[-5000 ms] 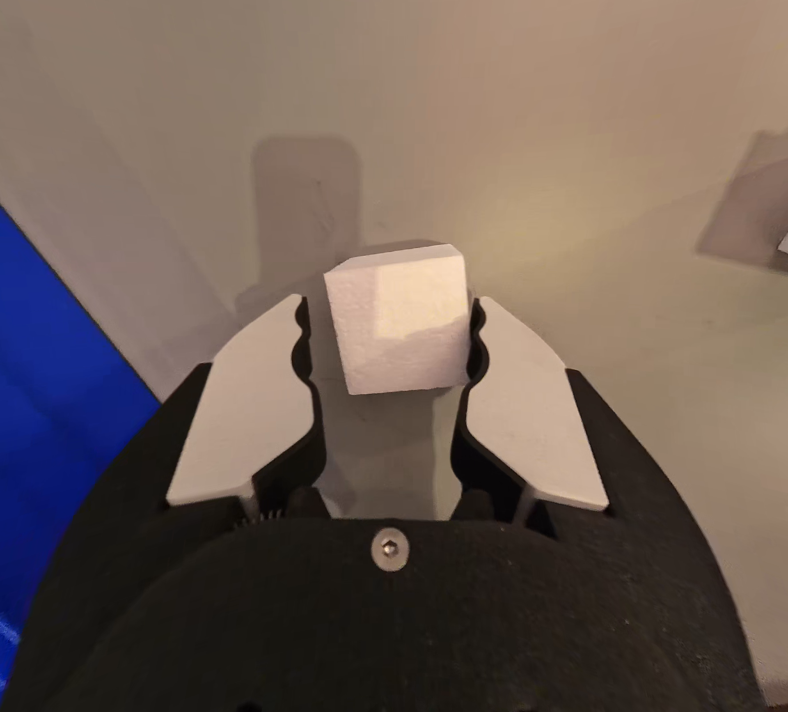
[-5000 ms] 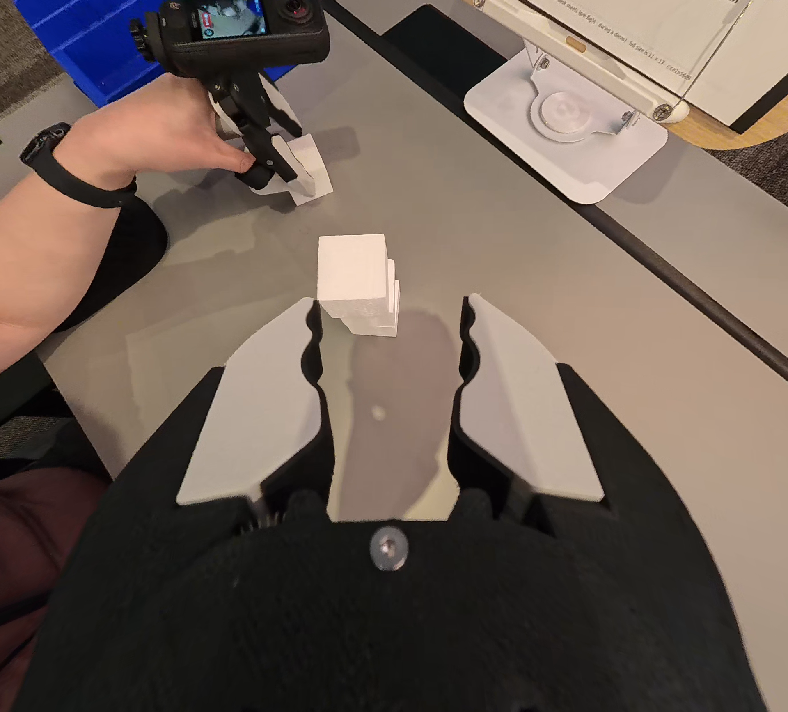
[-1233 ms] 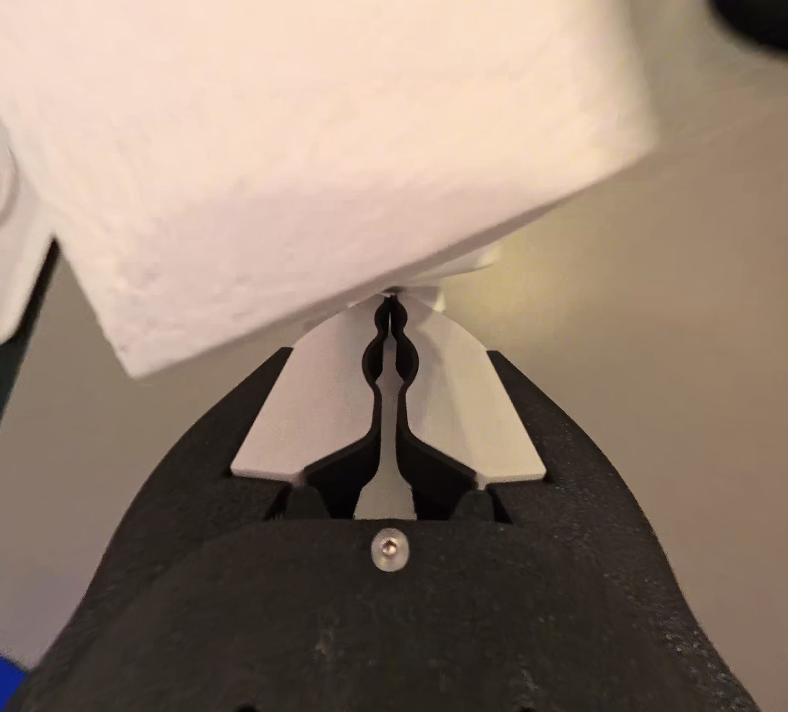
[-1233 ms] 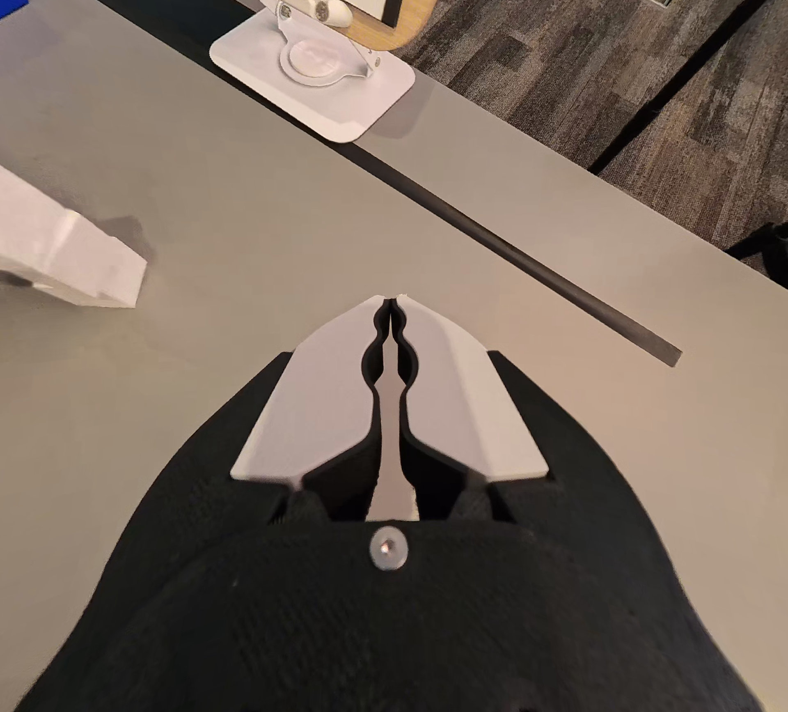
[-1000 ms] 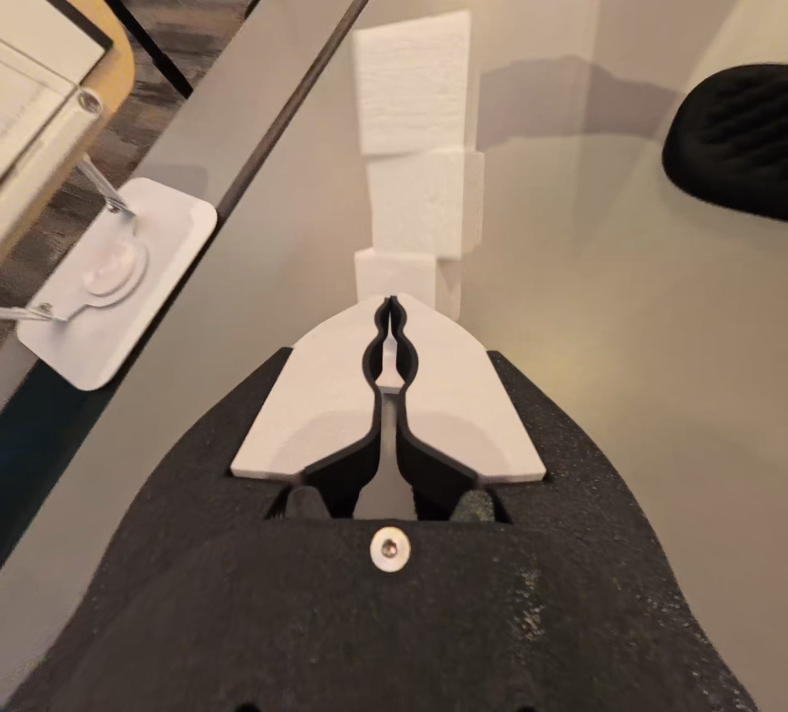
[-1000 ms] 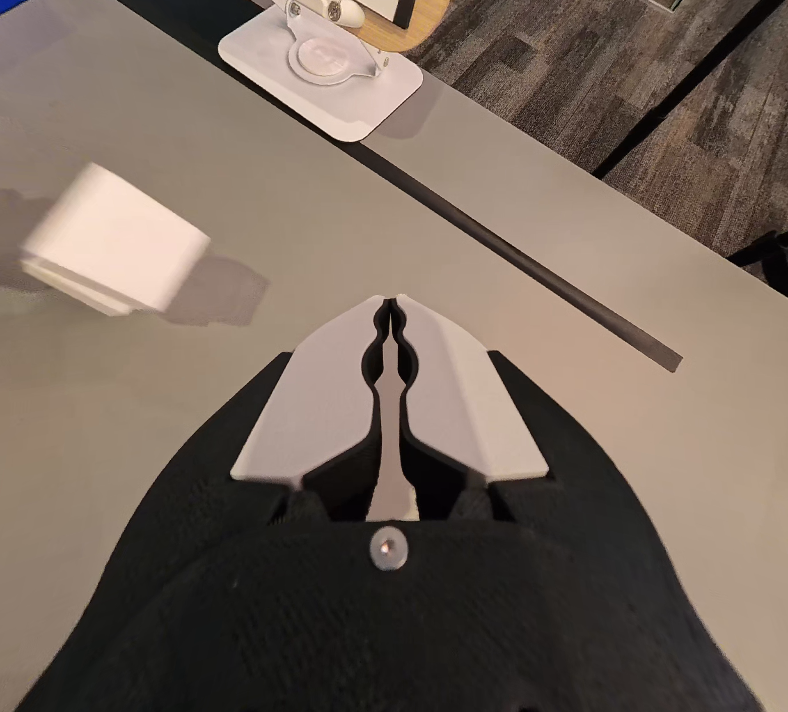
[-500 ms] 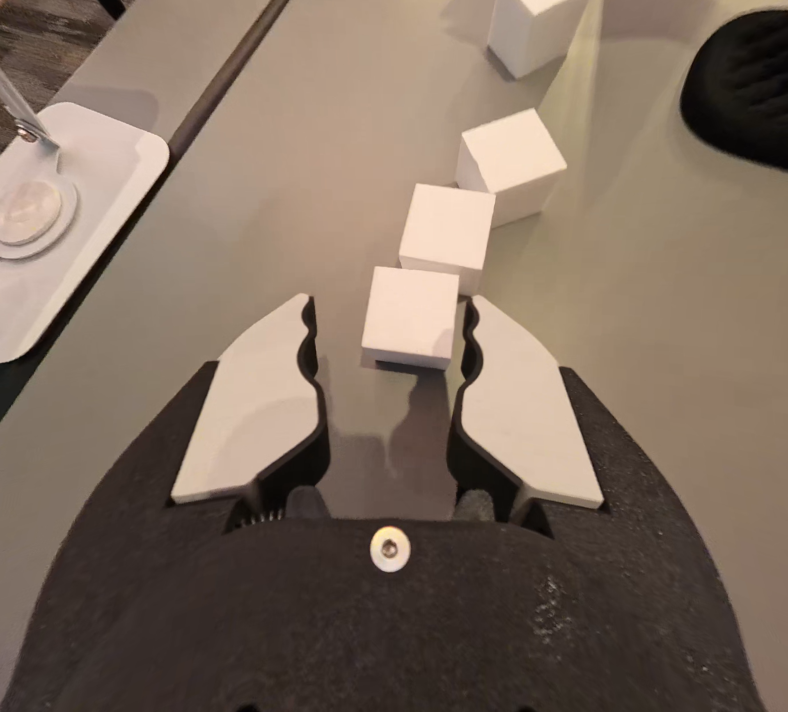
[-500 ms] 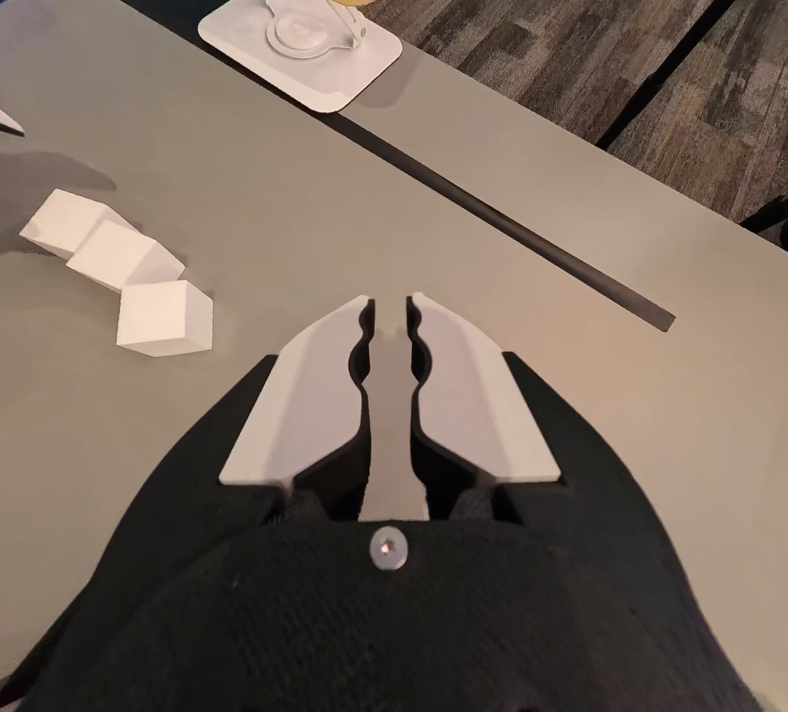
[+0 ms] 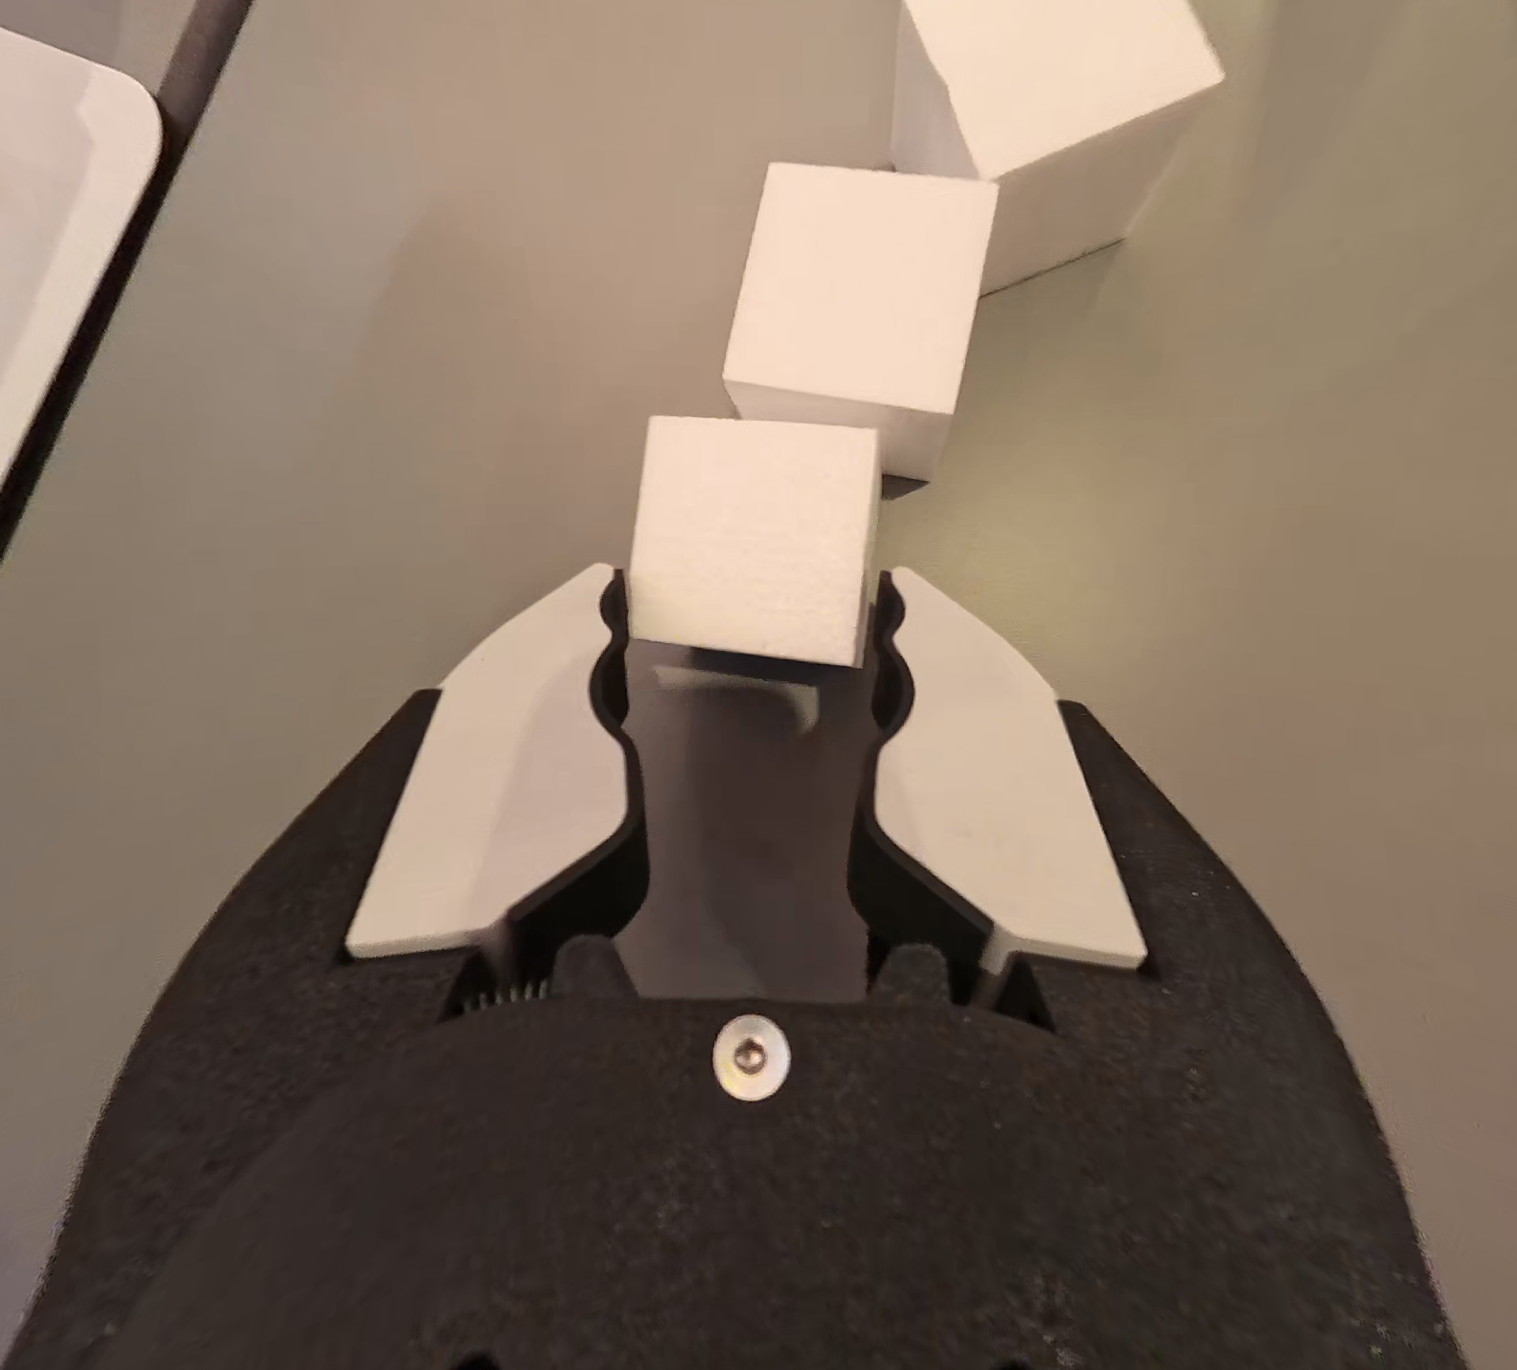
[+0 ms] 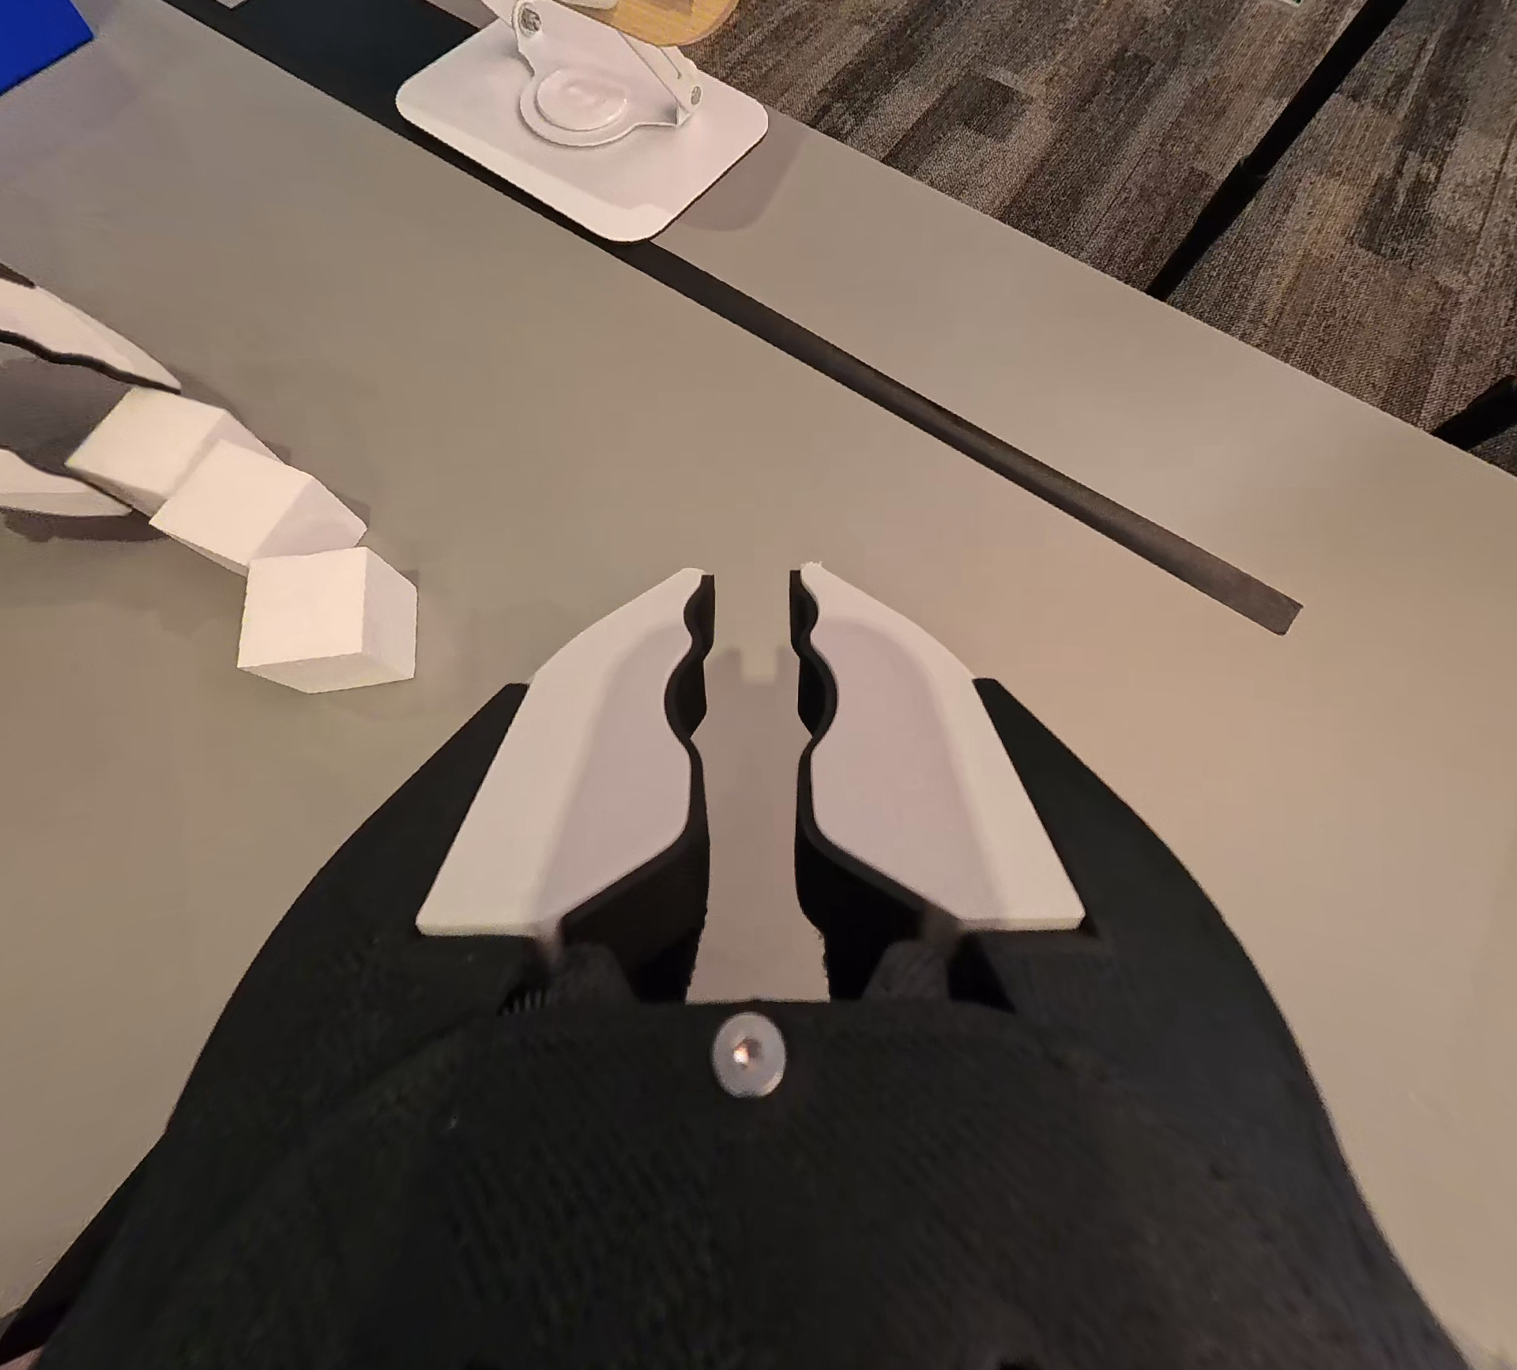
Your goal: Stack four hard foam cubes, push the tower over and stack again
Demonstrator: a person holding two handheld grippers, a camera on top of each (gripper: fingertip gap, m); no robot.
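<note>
On the grey table (image 9: 410, 263) in the left wrist view, three white foam cubes lay in a loose line, none on top of another. The near cube (image 9: 751, 538) sat between the fingertips of the left hand-held gripper (image 9: 749, 596), whose jaws stood spread at about its width; whether they already pressed its sides could not be told. The middle cube (image 9: 854, 300) lay just beyond it, and the far cube (image 9: 1059, 25) behind that, turned at an angle.

From the right wrist view, the same three cubes trailed along the table's left side, the nearest there (image 10: 324, 616) well apart from the right hand-held gripper (image 10: 751, 579), which hung parted and empty over bare table. A fourth cube did not show in either view.

Judging by this, the tower was already down, and the whole restack remained, starting with this first pick-up.
</note>
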